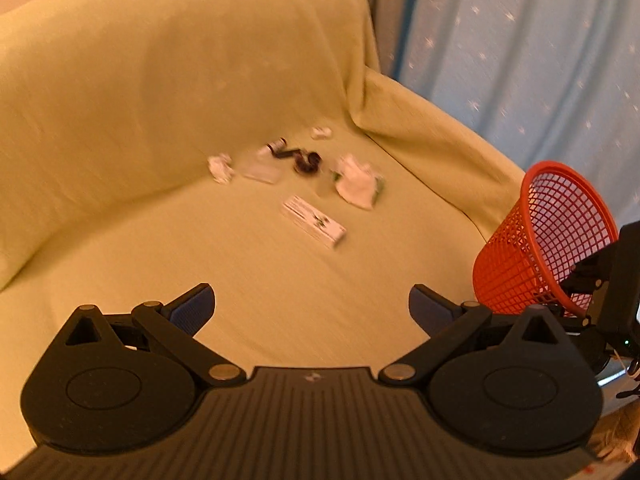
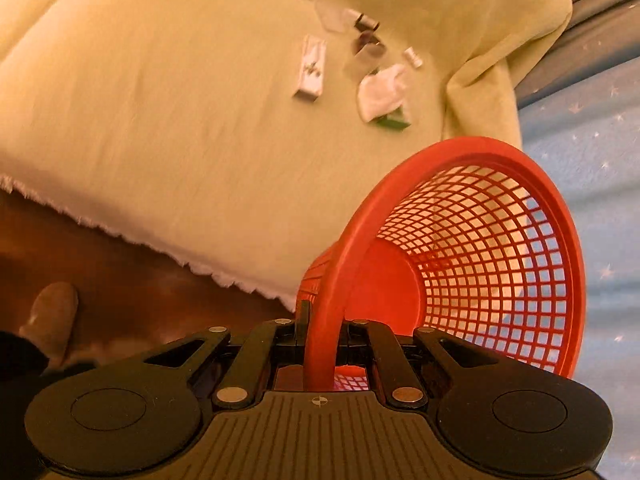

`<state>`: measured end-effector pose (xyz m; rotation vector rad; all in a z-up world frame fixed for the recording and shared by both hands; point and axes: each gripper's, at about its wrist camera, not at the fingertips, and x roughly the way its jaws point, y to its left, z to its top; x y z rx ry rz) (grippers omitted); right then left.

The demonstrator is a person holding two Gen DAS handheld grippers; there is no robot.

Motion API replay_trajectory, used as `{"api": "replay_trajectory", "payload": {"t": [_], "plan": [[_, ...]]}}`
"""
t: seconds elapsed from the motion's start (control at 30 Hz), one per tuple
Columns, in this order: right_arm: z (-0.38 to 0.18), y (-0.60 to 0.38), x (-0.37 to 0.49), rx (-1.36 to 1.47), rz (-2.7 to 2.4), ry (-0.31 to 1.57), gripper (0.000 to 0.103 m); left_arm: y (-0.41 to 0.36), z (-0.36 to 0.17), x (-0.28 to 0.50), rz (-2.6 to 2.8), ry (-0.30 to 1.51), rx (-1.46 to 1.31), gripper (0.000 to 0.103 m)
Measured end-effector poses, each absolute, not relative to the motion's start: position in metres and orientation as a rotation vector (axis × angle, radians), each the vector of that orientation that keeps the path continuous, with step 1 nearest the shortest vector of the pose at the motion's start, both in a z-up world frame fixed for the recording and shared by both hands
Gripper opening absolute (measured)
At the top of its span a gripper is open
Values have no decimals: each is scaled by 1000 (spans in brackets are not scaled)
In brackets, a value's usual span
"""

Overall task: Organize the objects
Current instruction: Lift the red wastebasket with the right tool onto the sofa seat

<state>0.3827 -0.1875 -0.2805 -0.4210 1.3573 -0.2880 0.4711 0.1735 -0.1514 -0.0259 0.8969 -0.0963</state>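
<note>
Right wrist view shows the right claw (image 2: 320,344) pinched shut on the rim of the red basket (image 2: 460,248), which hangs tilted with its mouth toward the camera and nothing visible inside. The grip takes only a thin stretch of rim, so the basket could swing or slip out if the hand turns sharply, and a tilted mouth may let dropped items roll back out. In the left wrist view the left claw (image 1: 312,308) is spread wide and holds nothing, hovering over the near part of the sofa (image 1: 160,240), with the basket just to its right. Farther on lies the white box (image 1: 314,222), well apart from the claw. Beyond it sits the clutter: a white packet (image 1: 358,184), a crumpled paper (image 1: 220,168), a dark bottle (image 1: 278,148) and other small bits too blurred to name. Closely packed, they could be knocked or grabbed together.
</note>
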Motion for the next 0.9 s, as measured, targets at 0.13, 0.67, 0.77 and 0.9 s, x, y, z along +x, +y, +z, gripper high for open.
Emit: {"api": "replay_trajectory", "payload": {"t": [0.13, 0.67, 0.77, 0.9], "plan": [[-276, -201, 403, -413, -288, 1351, 3, 183, -141, 488, -73, 899, -37, 101], [-279, -274, 447, -339, -279, 1411, 3, 171, -148, 586, -75, 974, -7, 101], [-283, -288, 456, -341, -286, 1425, 3, 168, -154, 602, -82, 986, -6, 101], [-289, -300, 471, -347, -296, 1451, 3, 169, -159, 619, -96, 1000, 11, 101]]}}
